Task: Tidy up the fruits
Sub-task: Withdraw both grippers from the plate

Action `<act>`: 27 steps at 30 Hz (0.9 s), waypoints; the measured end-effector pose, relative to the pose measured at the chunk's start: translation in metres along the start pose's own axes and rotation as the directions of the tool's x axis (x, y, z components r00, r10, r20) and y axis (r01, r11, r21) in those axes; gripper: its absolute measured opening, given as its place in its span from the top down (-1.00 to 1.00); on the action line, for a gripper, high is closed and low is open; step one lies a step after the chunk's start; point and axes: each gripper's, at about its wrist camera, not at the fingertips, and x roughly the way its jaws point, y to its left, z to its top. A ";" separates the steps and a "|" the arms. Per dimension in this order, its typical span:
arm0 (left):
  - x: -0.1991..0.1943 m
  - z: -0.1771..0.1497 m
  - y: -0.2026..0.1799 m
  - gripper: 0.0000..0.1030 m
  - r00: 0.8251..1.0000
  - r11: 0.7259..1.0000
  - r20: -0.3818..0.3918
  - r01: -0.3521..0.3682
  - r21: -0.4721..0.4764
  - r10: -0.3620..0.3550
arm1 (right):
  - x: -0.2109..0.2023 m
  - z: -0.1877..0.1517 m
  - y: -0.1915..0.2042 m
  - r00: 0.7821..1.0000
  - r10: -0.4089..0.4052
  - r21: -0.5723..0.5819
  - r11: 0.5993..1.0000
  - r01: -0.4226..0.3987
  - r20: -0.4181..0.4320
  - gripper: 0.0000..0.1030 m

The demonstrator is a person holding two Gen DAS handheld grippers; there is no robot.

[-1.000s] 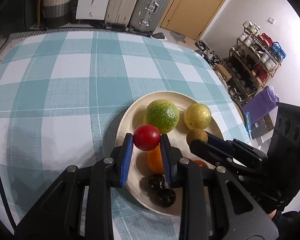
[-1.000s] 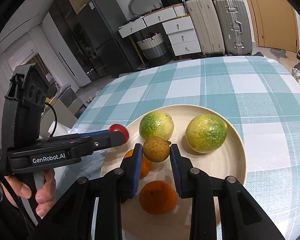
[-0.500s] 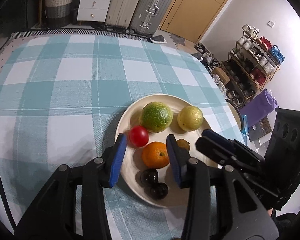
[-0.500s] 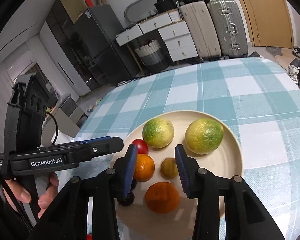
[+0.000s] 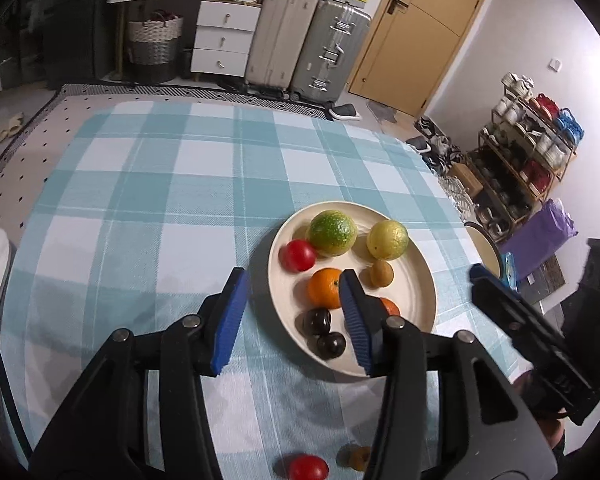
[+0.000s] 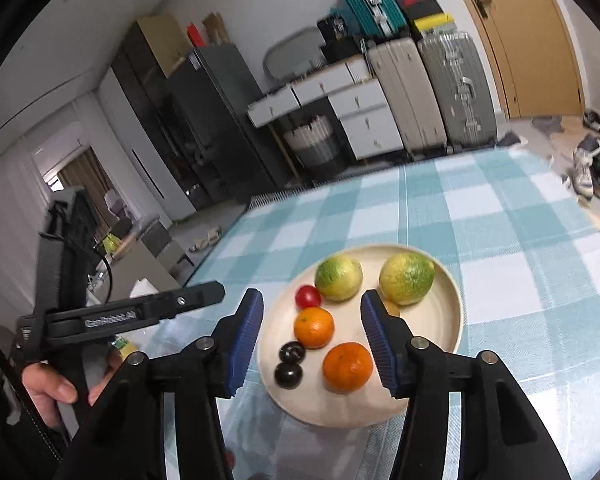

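A cream plate (image 5: 420, 276) (image 6: 452, 300) on the checked tablecloth holds two green-yellow citrus fruits (image 5: 331, 233) (image 5: 387, 239), a red tomato (image 5: 297, 255), two oranges (image 5: 325, 287) (image 6: 347, 367), a small brown fruit (image 5: 381, 272) and two dark plums (image 5: 317, 321) (image 5: 331, 346). My left gripper (image 5: 294, 312) is open and empty, above the plate's near left edge. My right gripper (image 6: 311, 328) is open and empty, above the plate's near side. A second red tomato (image 5: 308, 467) and a small brown fruit (image 5: 358, 457) lie on the cloth near me.
The table (image 5: 180, 184) stretches away to the left and far side of the plate. A second bowl rim (image 5: 486, 248) shows at the table's right edge. Suitcases, drawers and a door stand beyond the table.
Both grippers opened, let the tomato and the small brown fruit go onto the plate, then pulled back and up from it.
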 end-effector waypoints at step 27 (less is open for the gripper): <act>-0.100 -0.096 -0.046 -0.98 0.965 0.989 0.243 -0.120 0.091 0.094 | -0.086 -0.042 0.062 0.974 -0.012 -0.157 0.986 0.049 0.224 -1.00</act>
